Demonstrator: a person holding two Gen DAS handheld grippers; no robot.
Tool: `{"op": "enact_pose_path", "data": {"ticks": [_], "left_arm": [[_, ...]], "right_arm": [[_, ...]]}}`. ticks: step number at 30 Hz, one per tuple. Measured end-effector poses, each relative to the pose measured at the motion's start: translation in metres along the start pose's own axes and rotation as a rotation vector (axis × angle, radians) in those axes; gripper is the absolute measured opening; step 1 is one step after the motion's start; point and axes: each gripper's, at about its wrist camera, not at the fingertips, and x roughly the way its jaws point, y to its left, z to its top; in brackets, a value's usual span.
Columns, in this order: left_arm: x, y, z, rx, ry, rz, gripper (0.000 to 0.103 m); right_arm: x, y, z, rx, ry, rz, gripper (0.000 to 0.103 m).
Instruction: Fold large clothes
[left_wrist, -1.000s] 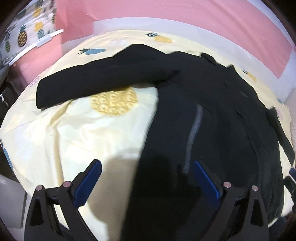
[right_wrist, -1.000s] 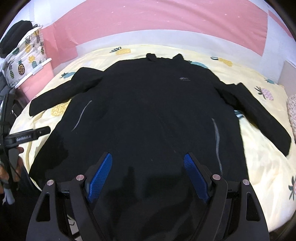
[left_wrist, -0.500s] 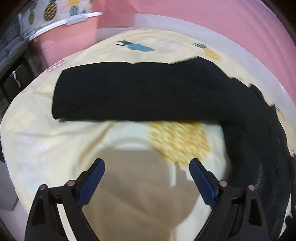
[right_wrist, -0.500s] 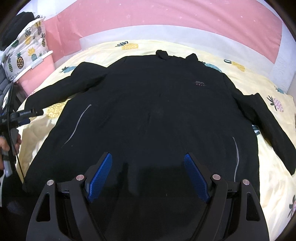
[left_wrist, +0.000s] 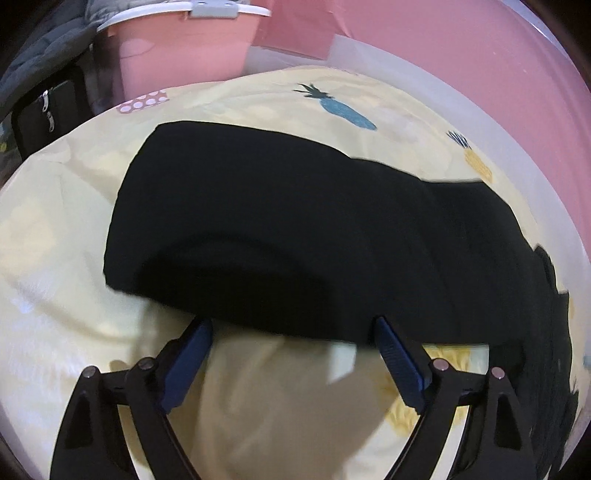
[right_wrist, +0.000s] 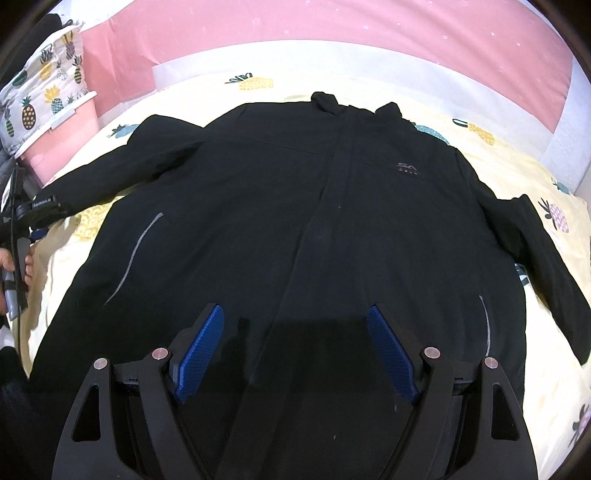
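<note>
My left tongs (left_wrist: 291, 343) fill the lower middle of the left view, their blue pads (left_wrist: 188, 354) spread wide with nothing between them; the tips sit right at the near edge of the sleeve (left_wrist: 280, 229), and I cannot tell whether they touch the cloth or hang just above the yellow sheet (left_wrist: 66, 295) below it. I read this as lining up on the sleeve so it can be picked up and brought across the body, the first fold of the job as I judge it. That sleeve lies as a broad black band across the centre of the left view, its blunt cuff end at centre left, running off to the right where it joins the rest of the jacket. Beyond it, at the top left, stands a pink bin (left_wrist: 184, 48). My right tongs (right_wrist: 293, 332) sit in the lower middle of the right view, also wide apart and gripping nothing, poised over the hem region of the jacket (right_wrist: 295, 206), probably waiting its turn. The jacket is laid flat, front up and closed, across the middle of that frame with both arms thrown outward, which suits folding: nothing is bunched. Its collar (right_wrist: 354, 103) points toward the pink wall (right_wrist: 332, 33) at the top.
</note>
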Motion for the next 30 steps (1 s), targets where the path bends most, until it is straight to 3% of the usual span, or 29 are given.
{"op": "enact_pose_path", "data": {"ticks": [4, 7, 9, 11, 19, 30], "left_arm": [[0.008, 0.003, 0.011, -0.024, -0.03, 0.032, 0.073], [0.01, -0.001, 0.016, -0.003, -0.045, 0.058, 0.046], [0.006, -0.008, 0.019, 0.027, -0.054, 0.072, 0.022], [-0.002, -0.018, 0.021, 0.072, -0.074, 0.085, 0.014], [-0.065, -0.066, 0.04, 0.205, -0.189, 0.02, 0.011], [-0.143, -0.194, 0.038, 0.433, -0.295, -0.178, 0.011]], "right_arm": [[0.006, -0.002, 0.001, 0.003, 0.008, -0.006, 0.08], [0.008, -0.005, 0.001, 0.013, 0.013, -0.01, 0.08], [0.008, -0.007, 0.0, 0.019, 0.012, -0.014, 0.08], [0.008, -0.01, 0.0, 0.025, 0.011, -0.018, 0.08], [0.0, -0.025, -0.005, 0.044, 0.008, -0.032, 0.08], [-0.023, -0.06, -0.014, 0.118, -0.028, -0.038, 0.08]]}}
